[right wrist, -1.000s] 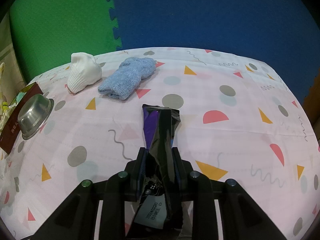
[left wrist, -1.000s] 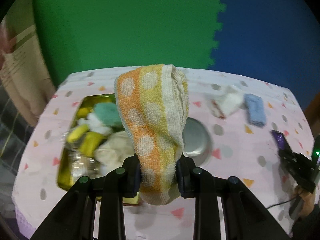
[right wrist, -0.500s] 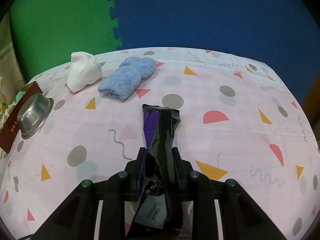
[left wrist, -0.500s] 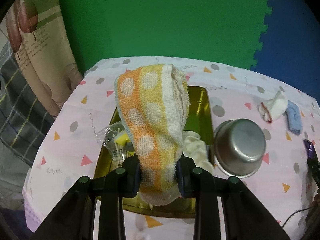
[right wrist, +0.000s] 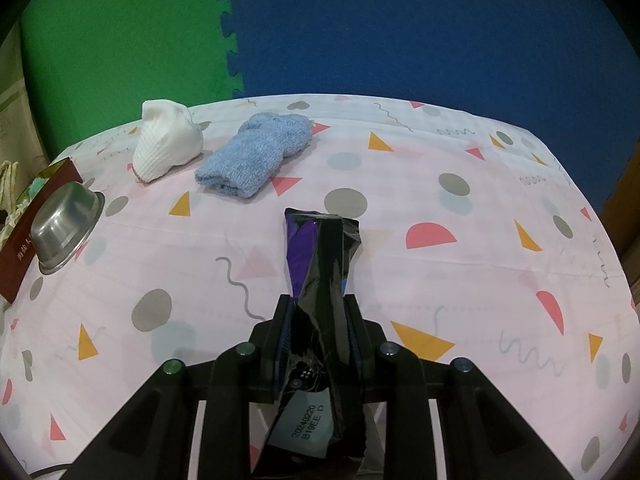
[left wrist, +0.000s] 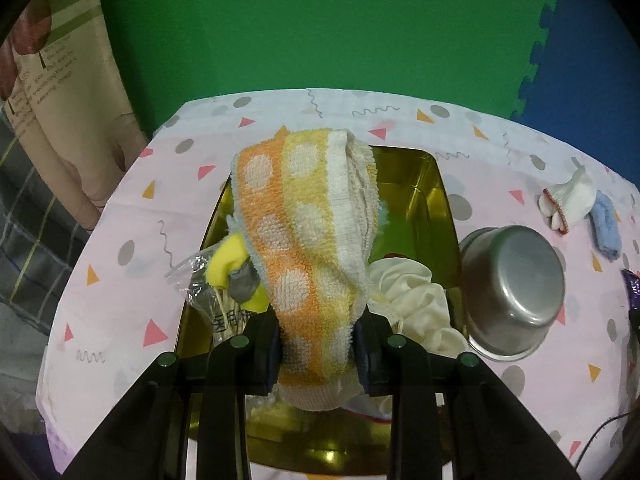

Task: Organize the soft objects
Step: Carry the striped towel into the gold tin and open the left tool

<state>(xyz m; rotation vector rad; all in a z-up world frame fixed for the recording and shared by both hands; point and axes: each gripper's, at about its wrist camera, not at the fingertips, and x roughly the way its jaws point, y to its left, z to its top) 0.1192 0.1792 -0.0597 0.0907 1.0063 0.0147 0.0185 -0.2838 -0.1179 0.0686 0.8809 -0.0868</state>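
Between L gripper (left wrist: 316, 354) jaws: gripping orange-yellow dotted terry towel (left wrist: 308, 240), hanging over gold metal tin (left wrist: 440, 200) w/ cream cloth (left wrist: 412, 288) inside. R gripper (right wrist: 319, 338) clamping black-purple foil packet (right wrist: 320, 264) above pink patterned tablecloth (right wrist: 480, 280); farther back, lying: folded blue sock (right wrist: 256, 156), white knit sock (right wrist: 164, 148).

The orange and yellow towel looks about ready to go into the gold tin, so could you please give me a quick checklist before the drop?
1. Left gripper clamped on the towel: ok.
2. Towel over the gold tin: ok.
3. Room left in the tin among the cloths: cannot tell.
4. Steel bowl outside the tin: ok.
5. Right gripper clamped on the black packet: ok.
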